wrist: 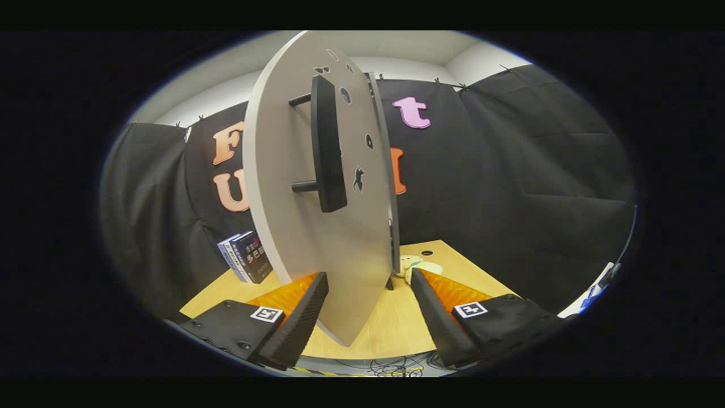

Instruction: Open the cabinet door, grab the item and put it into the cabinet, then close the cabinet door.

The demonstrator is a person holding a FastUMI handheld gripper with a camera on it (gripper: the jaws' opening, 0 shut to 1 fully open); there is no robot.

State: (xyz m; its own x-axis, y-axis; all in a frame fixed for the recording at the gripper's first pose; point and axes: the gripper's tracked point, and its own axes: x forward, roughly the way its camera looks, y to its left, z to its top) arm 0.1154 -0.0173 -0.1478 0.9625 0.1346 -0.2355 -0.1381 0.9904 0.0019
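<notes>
A: What colours are you seeing on the cabinet door (306, 226)?
B: You're looking at a pale grey panel carrying a black handle (328, 147).
A: And the table (391, 323)?
B: It's showing light wood grain. The books (246, 258) are wearing dark blue covers, and the soft toy (419, 265) is looking cream with a touch of green.
</notes>
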